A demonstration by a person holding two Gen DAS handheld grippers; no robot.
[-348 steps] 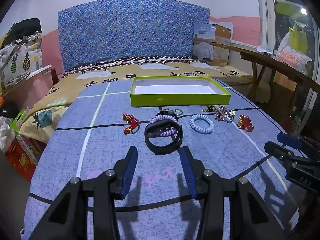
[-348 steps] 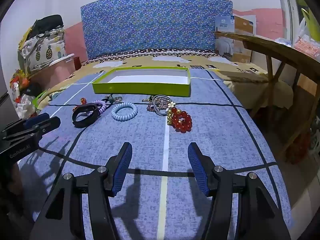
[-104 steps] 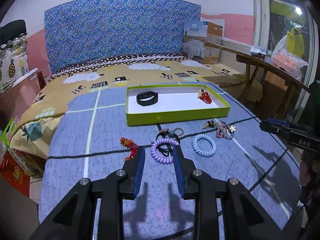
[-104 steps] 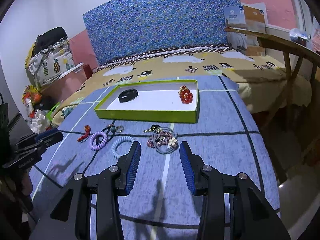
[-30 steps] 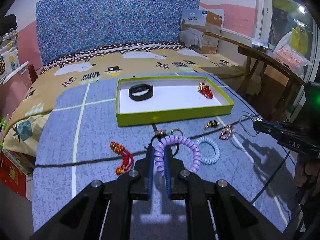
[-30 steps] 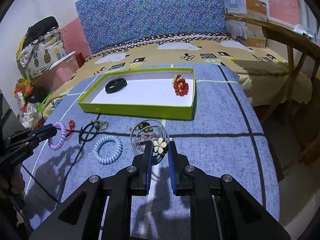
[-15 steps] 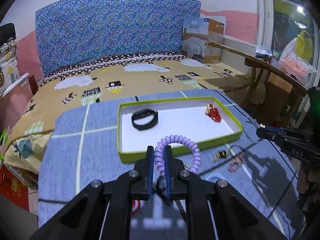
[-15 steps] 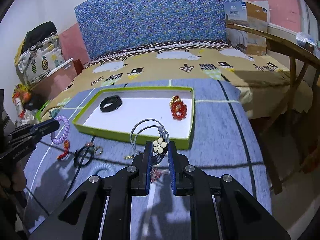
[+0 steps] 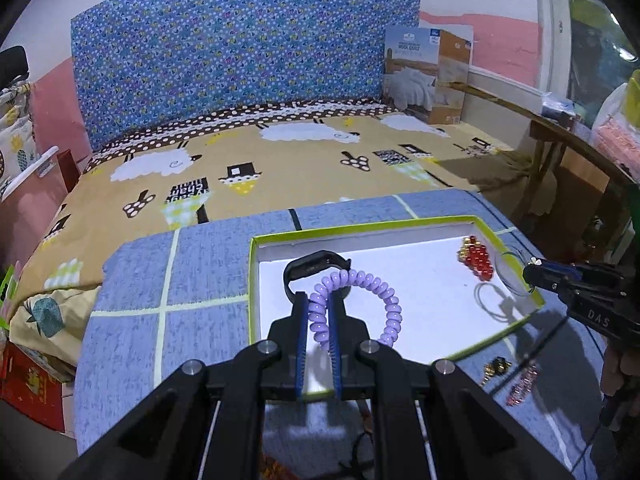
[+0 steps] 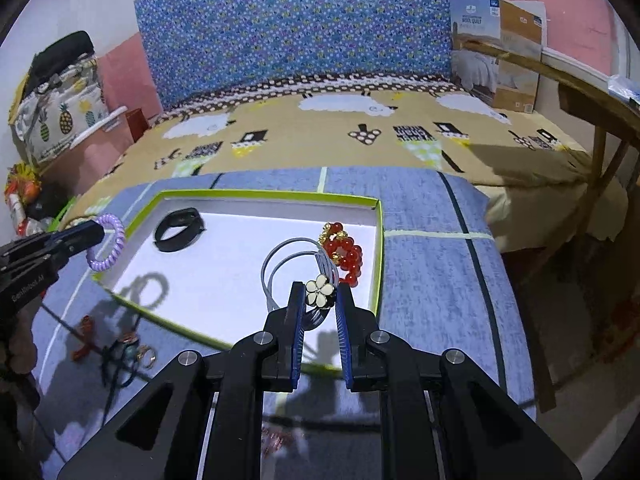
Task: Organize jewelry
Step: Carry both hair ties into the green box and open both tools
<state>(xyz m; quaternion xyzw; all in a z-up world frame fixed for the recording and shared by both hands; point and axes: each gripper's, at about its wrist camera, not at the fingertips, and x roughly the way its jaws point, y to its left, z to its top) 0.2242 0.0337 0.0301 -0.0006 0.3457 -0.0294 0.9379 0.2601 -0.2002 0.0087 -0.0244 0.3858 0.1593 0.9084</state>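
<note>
The purple coil bracelet (image 9: pixel 356 296) hangs pinched in the left gripper (image 9: pixel 319 312) jaws, over the green tray (image 9: pixel 516 322) near the black band (image 9: pixel 316 268) at its 10 o'clock corner. The right gripper (image 10: pixel 318 300) jaws clamp the flower hair tie (image 10: pixel 320 290) by the red bead bracelet (image 10: pixel 346 254) at 2 o'clock. The step in hand is delivery; next, likely, both lower and let go.
</note>
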